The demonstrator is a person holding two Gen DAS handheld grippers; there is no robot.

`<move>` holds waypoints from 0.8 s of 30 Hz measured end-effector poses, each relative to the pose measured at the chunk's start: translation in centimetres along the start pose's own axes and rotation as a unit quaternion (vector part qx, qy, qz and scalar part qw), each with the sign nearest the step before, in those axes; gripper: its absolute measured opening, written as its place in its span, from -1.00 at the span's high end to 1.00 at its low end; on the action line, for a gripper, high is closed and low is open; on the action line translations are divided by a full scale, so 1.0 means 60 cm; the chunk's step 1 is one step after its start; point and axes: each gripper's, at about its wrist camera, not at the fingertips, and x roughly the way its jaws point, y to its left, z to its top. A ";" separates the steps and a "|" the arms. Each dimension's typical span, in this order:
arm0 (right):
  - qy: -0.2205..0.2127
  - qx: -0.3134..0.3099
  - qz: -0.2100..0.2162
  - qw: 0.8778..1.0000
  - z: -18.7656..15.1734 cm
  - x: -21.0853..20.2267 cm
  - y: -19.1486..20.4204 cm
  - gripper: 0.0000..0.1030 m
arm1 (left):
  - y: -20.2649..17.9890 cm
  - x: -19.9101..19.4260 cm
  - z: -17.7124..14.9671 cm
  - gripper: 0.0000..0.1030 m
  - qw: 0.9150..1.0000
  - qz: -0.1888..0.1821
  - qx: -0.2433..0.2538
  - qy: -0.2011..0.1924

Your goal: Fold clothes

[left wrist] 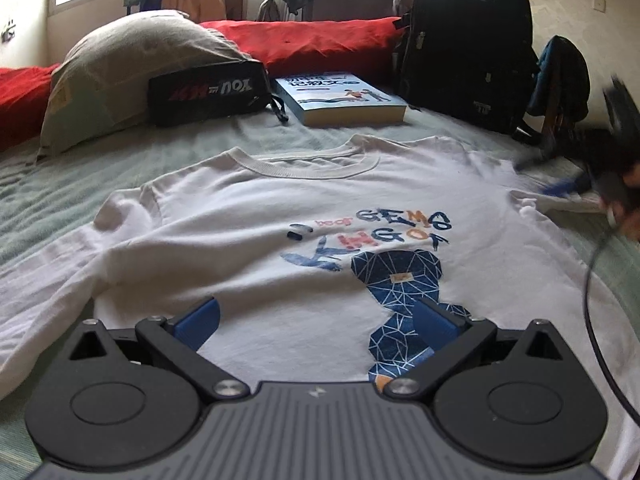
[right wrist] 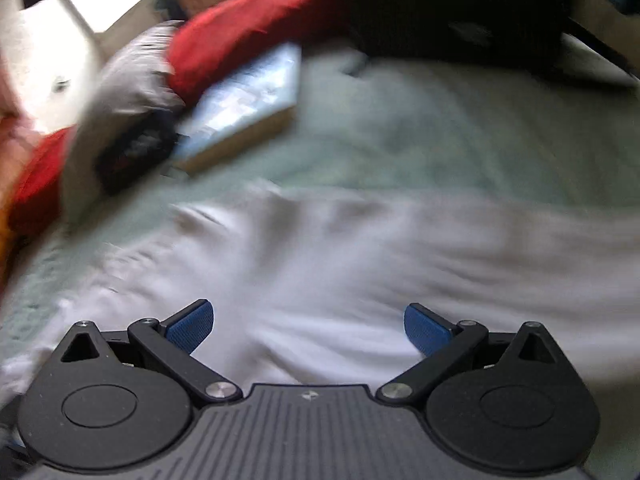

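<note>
L hand-held gripper [left wrist: 316, 320]: jaws spread wide, blue pads [left wrist: 200, 320] well apart, nothing between, held low and level. R hand-held gripper [right wrist: 308, 326]: jaws likewise wide, pads [right wrist: 190, 326] bare; its view is motion-blurred.

White shirt [left wrist: 248, 248] with navy geometric bear print, pale green bedsheet [left wrist: 48, 168], red pillow [left wrist: 312, 40], blue fingers [left wrist: 200, 320]
</note>
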 end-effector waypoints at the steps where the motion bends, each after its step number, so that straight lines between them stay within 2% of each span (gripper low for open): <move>1: -0.016 -0.002 -0.003 1.000 -0.008 -0.008 -0.016 -1.00 | -0.001 -0.001 0.000 -0.98 1.000 0.001 0.002 0.000; 2: -0.034 0.002 -0.011 0.999 -0.011 -0.021 -0.026 -1.00 | -0.001 -0.001 0.000 -0.98 1.000 0.002 0.002 0.000; 4: -0.054 0.027 -0.065 0.996 -0.009 -0.045 -0.033 -1.00 | -0.001 -0.002 0.000 -0.98 1.000 0.001 0.003 -0.001; 6: -0.063 0.031 -0.062 0.996 -0.006 -0.060 -0.029 -1.00 | -0.001 -0.002 0.000 -0.98 1.000 -0.001 0.002 -0.002; 8: -0.063 0.022 -0.048 0.997 -0.005 -0.064 -0.019 -1.00 | 0.000 0.000 -0.001 -0.98 1.000 0.000 0.002 0.000; 9: -0.060 0.012 -0.054 0.997 -0.007 -0.059 -0.012 -1.00 | 0.000 0.002 -0.001 -0.98 1.000 0.001 0.003 0.002; 12: -0.026 -0.030 -0.113 0.993 -0.029 -0.027 -0.006 -1.00 | 0.000 0.006 -0.002 -0.98 1.000 0.004 0.003 0.006; 16: -0.030 -0.067 -0.134 0.988 -0.049 -0.050 -0.001 -1.00 | 0.001 0.007 -0.003 -0.98 1.000 0.006 0.002 0.009; 18: -0.048 -0.048 -0.144 0.987 -0.032 -0.077 -0.016 -1.00 | 0.002 0.006 -0.003 -0.98 1.000 0.006 0.001 0.008; 21: -0.079 -0.026 -0.211 0.974 -0.002 -0.090 -0.057 -1.00 | 0.001 0.008 -0.003 -0.98 1.000 0.007 0.002 0.008; 24: -0.057 0.004 -0.247 0.967 0.019 -0.061 -0.122 -1.00 | 0.001 0.011 -0.003 -0.98 1.000 0.008 0.002 0.010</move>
